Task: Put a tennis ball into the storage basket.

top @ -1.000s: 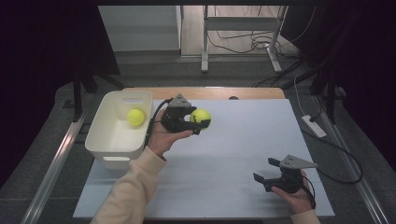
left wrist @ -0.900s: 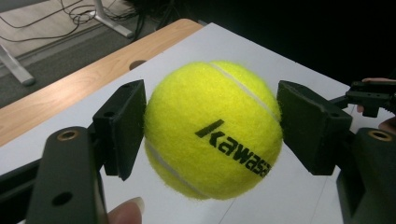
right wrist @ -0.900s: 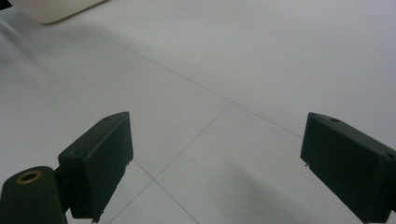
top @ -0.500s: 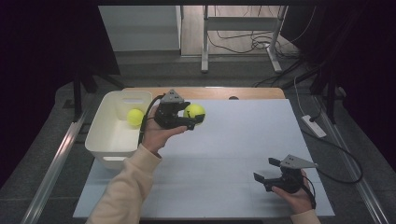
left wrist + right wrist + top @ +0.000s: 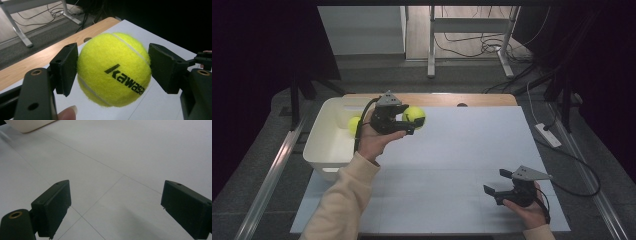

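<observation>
White sheeting covers the bench (image 5: 462,165). My left hand-held gripper (image 5: 409,122) pinches a tennis ball (image 5: 414,115) and has carried it toward the tub (image 5: 324,150); it now hangs just beside the tub's rim, so the drop looks close. A second ball (image 5: 354,125) lies inside. My right hand-held gripper (image 5: 498,184), well away from the tub, rests spread.

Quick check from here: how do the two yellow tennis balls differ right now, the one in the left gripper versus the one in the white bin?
The gripped yellow felt tennis ball is clamped between the left gripper jaws, above the white table sheet; the other yellow tennis ball lies loose inside the white plastic bin. The gripped one shows black lettering; the other is partly hidden. Both share the same yellow.
</observation>
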`<action>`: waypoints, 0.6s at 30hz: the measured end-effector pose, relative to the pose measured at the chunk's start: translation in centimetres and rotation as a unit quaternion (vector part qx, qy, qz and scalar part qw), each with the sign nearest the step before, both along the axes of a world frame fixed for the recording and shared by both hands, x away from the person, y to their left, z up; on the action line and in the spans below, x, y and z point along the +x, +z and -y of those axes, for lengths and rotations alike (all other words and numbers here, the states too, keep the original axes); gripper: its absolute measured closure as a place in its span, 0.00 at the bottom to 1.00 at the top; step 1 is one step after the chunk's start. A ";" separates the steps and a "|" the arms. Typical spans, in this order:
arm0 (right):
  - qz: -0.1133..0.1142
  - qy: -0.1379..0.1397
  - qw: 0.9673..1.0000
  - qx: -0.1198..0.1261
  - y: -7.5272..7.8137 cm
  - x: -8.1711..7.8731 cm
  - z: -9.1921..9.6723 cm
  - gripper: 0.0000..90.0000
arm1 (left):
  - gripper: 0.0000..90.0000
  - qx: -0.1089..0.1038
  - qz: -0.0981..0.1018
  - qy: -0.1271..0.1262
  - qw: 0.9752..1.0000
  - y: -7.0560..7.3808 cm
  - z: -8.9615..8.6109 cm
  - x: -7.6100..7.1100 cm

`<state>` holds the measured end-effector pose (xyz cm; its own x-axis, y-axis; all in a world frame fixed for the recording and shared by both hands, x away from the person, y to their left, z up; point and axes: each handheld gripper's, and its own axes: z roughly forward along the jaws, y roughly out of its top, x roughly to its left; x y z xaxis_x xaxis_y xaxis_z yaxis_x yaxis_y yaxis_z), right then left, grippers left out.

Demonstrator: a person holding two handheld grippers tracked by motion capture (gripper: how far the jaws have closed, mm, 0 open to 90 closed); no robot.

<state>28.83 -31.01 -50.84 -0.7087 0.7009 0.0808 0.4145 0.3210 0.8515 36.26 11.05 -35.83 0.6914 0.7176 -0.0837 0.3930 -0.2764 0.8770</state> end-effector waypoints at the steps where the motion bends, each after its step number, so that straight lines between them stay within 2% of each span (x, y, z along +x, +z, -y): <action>1: 0.000 0.000 1.000 0.000 0.0 0.0 0.0 0.10 | 0.31 0.000 0.000 0.001 1.000 0.0 -0.1 0.0; 18: 0.000 -0.001 1.000 -0.002 0.0 0.0 0.0 0.10 | 0.31 -0.007 0.010 0.019 1.000 1.0 -1.7 -0.1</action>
<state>28.85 -30.97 -50.86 -0.7069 0.7029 0.0793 0.4161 0.3226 0.8502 36.16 12.76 -34.81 0.6649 0.7425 -0.0812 0.3858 -0.2484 0.8885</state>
